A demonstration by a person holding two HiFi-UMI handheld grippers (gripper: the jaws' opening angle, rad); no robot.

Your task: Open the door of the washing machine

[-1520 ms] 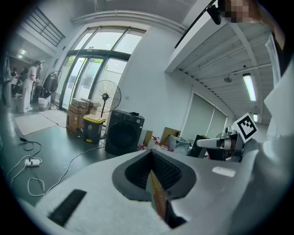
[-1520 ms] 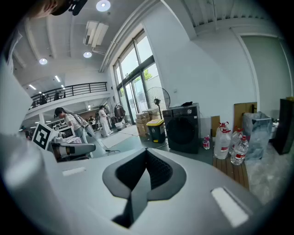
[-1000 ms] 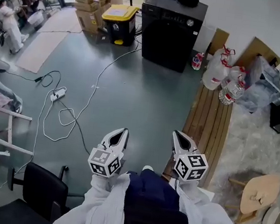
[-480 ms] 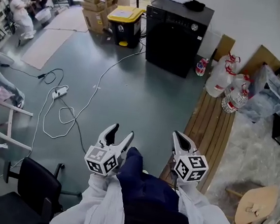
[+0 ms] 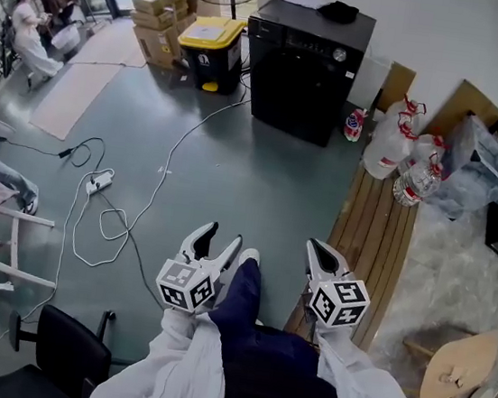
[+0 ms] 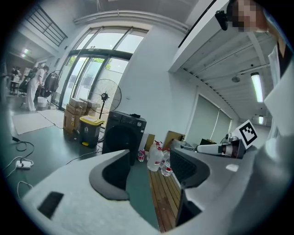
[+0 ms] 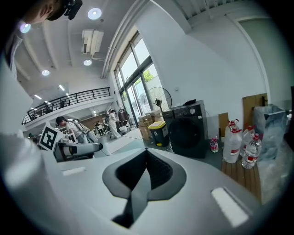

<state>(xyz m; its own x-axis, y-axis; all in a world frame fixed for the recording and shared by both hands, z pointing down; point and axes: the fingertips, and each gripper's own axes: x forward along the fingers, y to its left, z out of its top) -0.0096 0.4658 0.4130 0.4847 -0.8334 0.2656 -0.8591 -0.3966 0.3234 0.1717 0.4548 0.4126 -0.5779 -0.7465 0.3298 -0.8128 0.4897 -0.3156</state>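
Note:
The black washing machine (image 5: 303, 64) stands against the far wall, several steps ahead, with its round door shut. It also shows in the left gripper view (image 6: 123, 137) and in the right gripper view (image 7: 187, 131). Both grippers are held low in front of the person, far from the machine. My left gripper (image 5: 223, 236) has its jaws apart and closing, with nothing between them (image 6: 148, 158). My right gripper (image 5: 316, 245) is shut on nothing, its pads meeting (image 7: 148, 153).
A yellow-lidded bin (image 5: 210, 47) and cardboard boxes (image 5: 161, 4) stand left of the machine. White cables and a power strip (image 5: 98, 183) lie on the floor at left. A wooden slat platform (image 5: 368, 227) with water bottles (image 5: 402, 145) runs along the right. A black chair (image 5: 75, 344) is near left.
The left gripper's jaws, shut a second ago, have spread apart. Both grippers have been carried forward as the person steps toward the machine; the right stays shut.

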